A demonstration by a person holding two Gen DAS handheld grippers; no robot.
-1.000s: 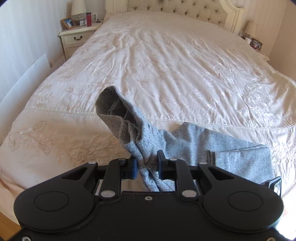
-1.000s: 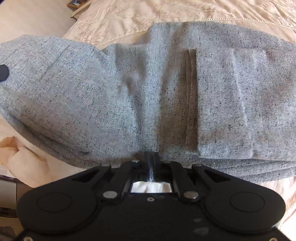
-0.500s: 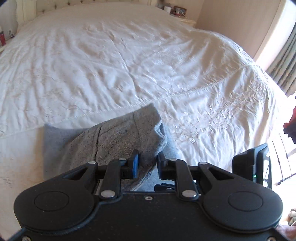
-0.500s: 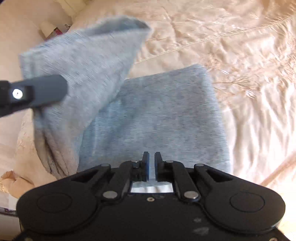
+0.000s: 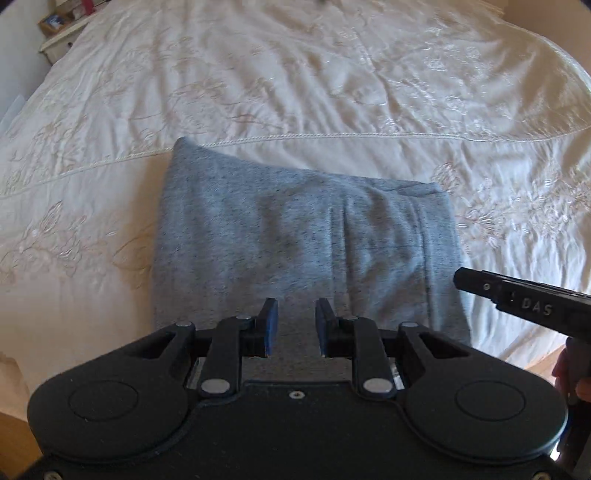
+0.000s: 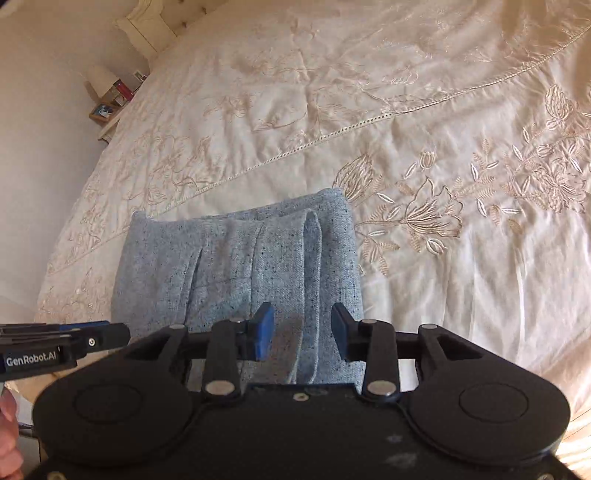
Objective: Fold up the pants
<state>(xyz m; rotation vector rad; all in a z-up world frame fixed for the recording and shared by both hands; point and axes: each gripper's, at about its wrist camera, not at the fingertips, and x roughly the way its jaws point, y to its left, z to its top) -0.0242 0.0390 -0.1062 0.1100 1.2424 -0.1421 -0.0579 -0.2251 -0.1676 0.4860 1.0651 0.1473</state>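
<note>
The grey pants (image 5: 295, 240) lie folded into a compact rectangle on the cream bedspread near the foot of the bed; they also show in the right wrist view (image 6: 240, 266). My left gripper (image 5: 296, 325) is open and empty, just above the pants' near edge. My right gripper (image 6: 302, 328) is open and empty over the near right part of the pants. The right gripper's finger shows in the left wrist view (image 5: 517, 295), and the left gripper's finger shows in the right wrist view (image 6: 74, 341).
The embroidered cream bedspread (image 5: 332, 74) covers the whole bed. A bedside table with small items (image 5: 59, 26) stands at the far left, also in the right wrist view (image 6: 110, 107). The padded headboard (image 6: 147, 22) is at the back.
The left gripper carried the lifted end of the pants over the rest, laid it down and opened. The right gripper also opened. Both grippers have drawn back a little.
</note>
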